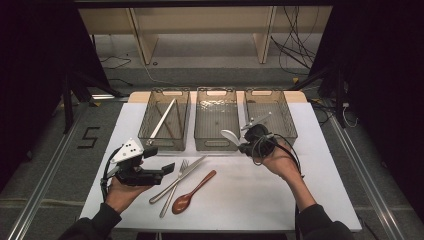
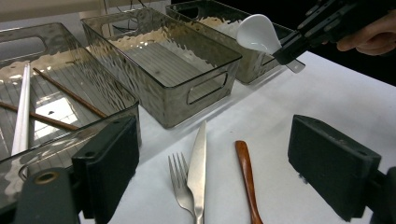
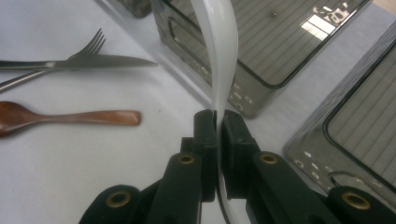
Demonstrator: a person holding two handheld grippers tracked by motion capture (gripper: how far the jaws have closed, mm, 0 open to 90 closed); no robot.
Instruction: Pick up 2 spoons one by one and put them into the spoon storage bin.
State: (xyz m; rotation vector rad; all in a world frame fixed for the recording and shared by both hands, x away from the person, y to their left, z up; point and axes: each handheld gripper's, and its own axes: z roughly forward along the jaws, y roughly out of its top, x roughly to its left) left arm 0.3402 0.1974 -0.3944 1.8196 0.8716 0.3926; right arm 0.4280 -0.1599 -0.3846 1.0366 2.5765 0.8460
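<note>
Here we keep the left hand-held gripper [image 1: 168, 167] with jaws apart, nothing between them, left of the middle bin [image 1: 216, 120]. Just right of that bin's near corner, our right hand-held gripper [image 1: 242, 140] is clamped on the white spoon [image 1: 230, 135], off the tabletop [image 1: 250, 195].

Glossy white spoon [image 1: 230, 135], clamped by its handle, raised off the tabletop, bowl tipped toward the near corner of the middle bin [image 1: 216, 118].

Glossy white plastic spoon [image 2: 258, 32], shiny steel knife [image 2: 198, 165] and fork [image 2: 180, 179], polished brown wooden spoon [image 2: 247, 179], rippled see-through smoky plastic bins [image 2: 187, 74], matt white bench [image 1: 280, 192].
</note>
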